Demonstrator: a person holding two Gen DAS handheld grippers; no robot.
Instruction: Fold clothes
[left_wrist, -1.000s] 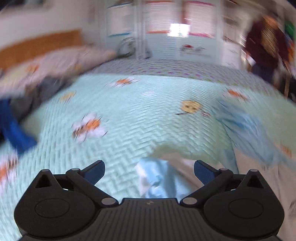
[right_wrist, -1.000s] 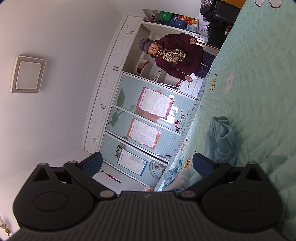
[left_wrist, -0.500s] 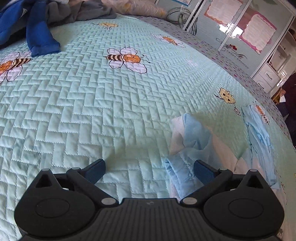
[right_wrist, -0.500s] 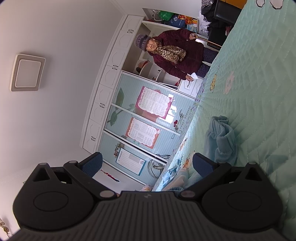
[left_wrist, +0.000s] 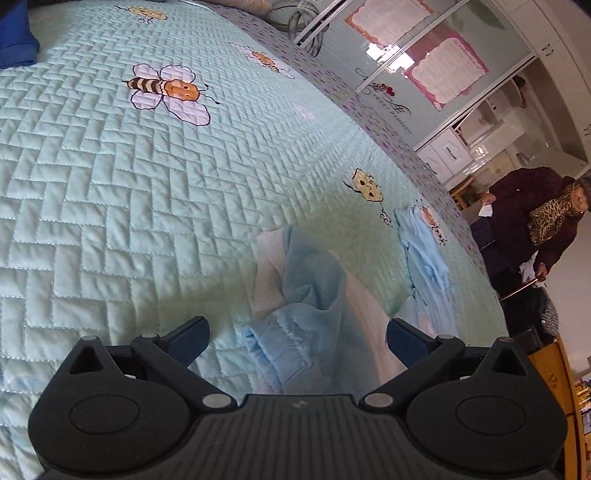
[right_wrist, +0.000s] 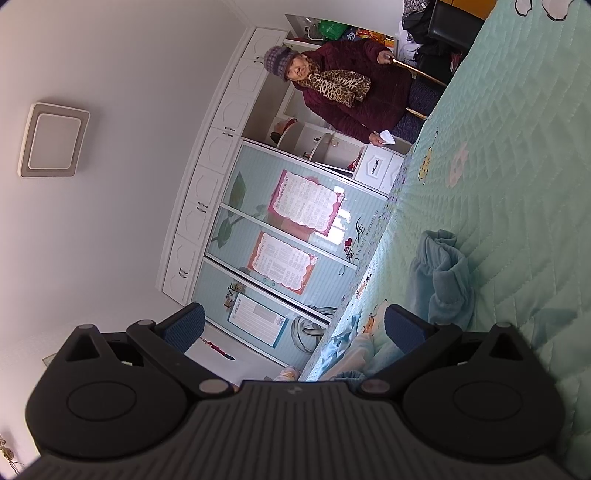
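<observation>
Two wide-open, empty grippers, left gripper (left_wrist: 297, 332) over crumpled blue garment (left_wrist: 310, 295) on quilt (left_wrist: 110, 184), right gripper (right_wrist: 293, 326) facing wardrobe (right_wrist: 280, 236), bystander (right_wrist: 351, 92) beyond

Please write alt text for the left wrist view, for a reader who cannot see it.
The open left tool hovers over a crumpled light blue garment lying on a mint green quilted bedspread printed with cartoon bees. A person in a dark red coat stands beside the bed at the right edge.
</observation>
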